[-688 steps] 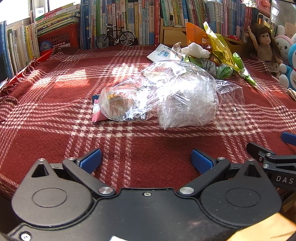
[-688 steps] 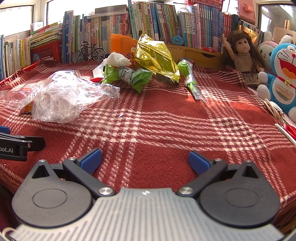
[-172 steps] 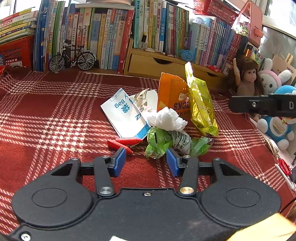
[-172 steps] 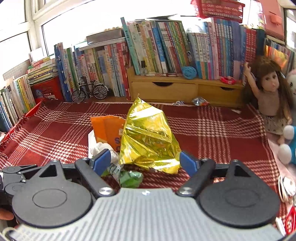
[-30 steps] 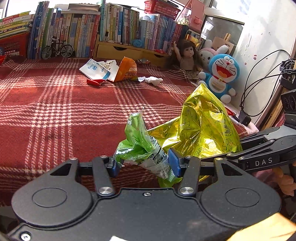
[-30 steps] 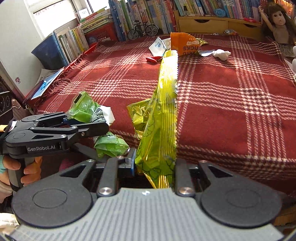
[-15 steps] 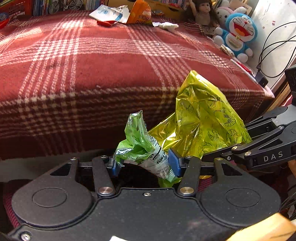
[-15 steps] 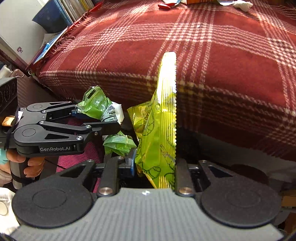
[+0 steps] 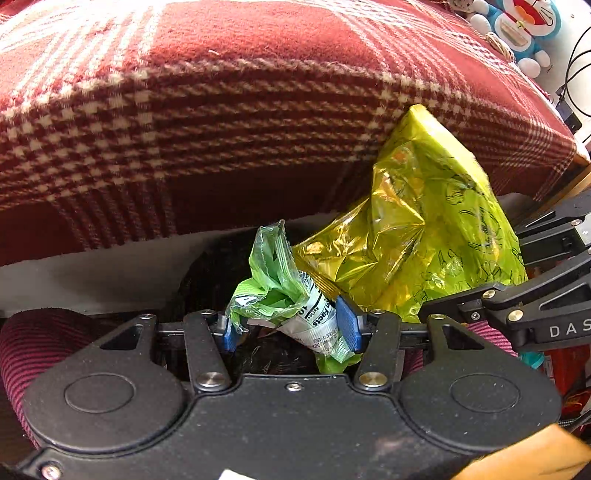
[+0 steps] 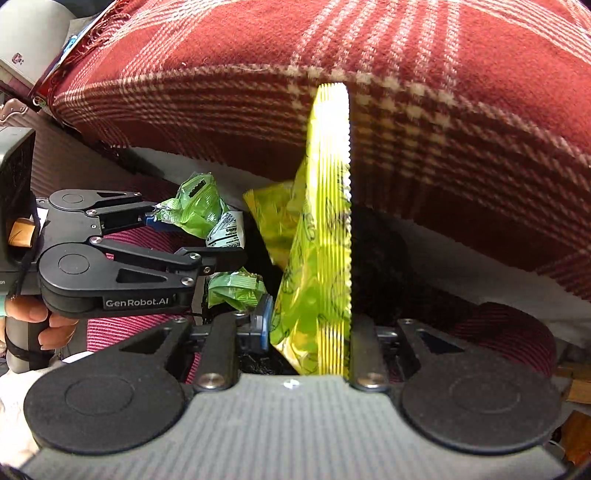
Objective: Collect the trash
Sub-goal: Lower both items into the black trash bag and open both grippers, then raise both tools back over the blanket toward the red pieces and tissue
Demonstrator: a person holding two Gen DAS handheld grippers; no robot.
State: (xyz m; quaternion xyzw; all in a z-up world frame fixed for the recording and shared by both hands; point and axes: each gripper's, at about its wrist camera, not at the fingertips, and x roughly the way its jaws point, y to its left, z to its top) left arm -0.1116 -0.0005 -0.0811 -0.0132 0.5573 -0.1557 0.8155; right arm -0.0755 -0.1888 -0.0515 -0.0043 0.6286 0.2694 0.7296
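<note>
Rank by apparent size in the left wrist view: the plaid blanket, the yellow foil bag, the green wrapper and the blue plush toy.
1. Plaid blanket, fills the upper frame.
2. Yellow foil bag.
3. Green wrapper, though it is nearest the camera, which inflates it.
4. Blue plush toy, far off and cut by the frame edge, so its rank is unsure.

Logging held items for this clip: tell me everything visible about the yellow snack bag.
The yellow snack bag is crinkled, shiny, translucent yellow-green foil printed with black line drawings, with a ribbed, serrated seal along one edge. It stands on edge, clamped in the right gripper, in front of the plaid blanket's hanging edge, beside the green wrapper.
</note>
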